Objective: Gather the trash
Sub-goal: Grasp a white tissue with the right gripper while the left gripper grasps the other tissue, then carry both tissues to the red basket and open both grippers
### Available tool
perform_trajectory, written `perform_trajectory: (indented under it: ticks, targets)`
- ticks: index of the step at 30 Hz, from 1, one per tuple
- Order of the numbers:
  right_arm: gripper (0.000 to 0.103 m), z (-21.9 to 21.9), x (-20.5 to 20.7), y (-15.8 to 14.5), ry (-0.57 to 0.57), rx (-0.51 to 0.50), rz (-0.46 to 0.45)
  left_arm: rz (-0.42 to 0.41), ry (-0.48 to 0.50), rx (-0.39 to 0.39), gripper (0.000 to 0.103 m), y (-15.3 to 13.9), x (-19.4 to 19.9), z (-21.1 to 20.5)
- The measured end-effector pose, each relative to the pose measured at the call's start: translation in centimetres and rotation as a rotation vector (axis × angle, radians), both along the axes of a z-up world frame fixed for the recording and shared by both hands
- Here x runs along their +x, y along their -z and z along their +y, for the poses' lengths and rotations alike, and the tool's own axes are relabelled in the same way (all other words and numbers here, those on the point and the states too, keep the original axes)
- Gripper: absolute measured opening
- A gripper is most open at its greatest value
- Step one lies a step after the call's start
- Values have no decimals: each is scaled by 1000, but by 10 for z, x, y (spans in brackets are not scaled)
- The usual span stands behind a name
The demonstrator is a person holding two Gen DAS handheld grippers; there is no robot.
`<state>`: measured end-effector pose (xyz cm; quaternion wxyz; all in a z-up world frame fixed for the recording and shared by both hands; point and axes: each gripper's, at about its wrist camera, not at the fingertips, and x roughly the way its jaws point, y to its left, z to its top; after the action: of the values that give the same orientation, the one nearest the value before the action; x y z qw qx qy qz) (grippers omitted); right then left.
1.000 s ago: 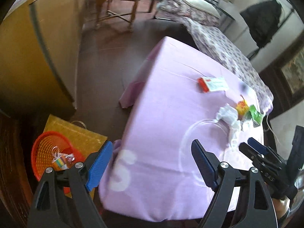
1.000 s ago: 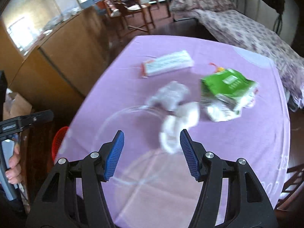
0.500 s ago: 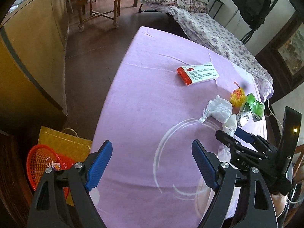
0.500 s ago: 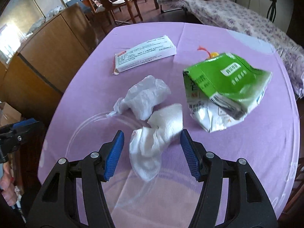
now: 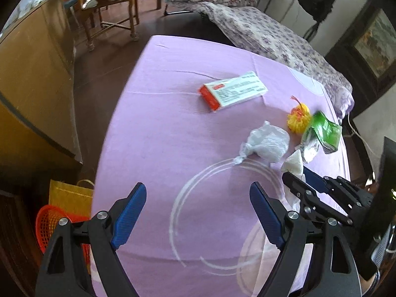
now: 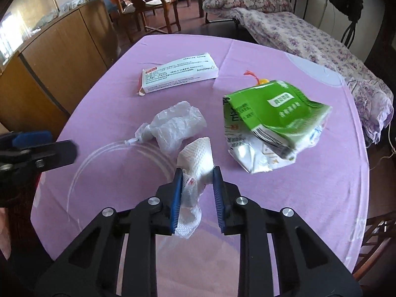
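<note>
Right wrist view: right gripper (image 6: 197, 180) clamped on a crumpled white paper towel (image 6: 196, 163), blue pads pressed into both sides of the wad, its upper end sticking up past the tips and its lower end hanging between the arms. Just beyond, toward 11 o'clock, a scrunched clear plastic bag (image 6: 177, 126) lying on the purple tablecloth (image 6: 309, 198), touching the towel's tip. At 2 o'clock, a crushed green snack packet (image 6: 274, 113), silver lining spilled open; behind it, the tip of a yellow and red net scrap (image 6: 257, 79). At 12 o'clock, a white and red carton (image 6: 179, 73), flat, well apart from the towel. Faint white ring marks (image 6: 118, 148) traced on the cloth at 10 o'clock.

Left wrist view: left gripper (image 5: 198, 198) held wide apart above bare cloth, nothing between the pads. Seen at 3 o'clock, the other tool closed around the towel. Plastic bag at 1 o'clock, net scrap and green packet farther out at 2 o'clock, carton at 12 o'clock. Off the table edge at 8 o'clock, an orange mesh basket (image 5: 53, 219) on the floor beside a yellow bag (image 5: 69, 194). Farther back, a wooden chair (image 5: 109, 2) and a floral-covered bed (image 5: 272, 37).
</note>
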<state>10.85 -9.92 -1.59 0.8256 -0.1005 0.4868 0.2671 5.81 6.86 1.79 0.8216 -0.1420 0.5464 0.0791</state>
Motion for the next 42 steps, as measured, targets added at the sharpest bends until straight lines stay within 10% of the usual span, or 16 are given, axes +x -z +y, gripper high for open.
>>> perform_trajectory:
  ticks: [15, 26, 42]
  targets:
    - [25, -59, 4, -17, 69, 110, 42, 23, 223, 71, 82, 30, 58, -66]
    - [25, -67, 12, -10, 79, 122, 68, 27, 223, 131, 36, 45, 81, -73]
    - [25, -39, -17, -27, 5, 140, 26, -71, 72, 12, 22, -7, -5, -29]
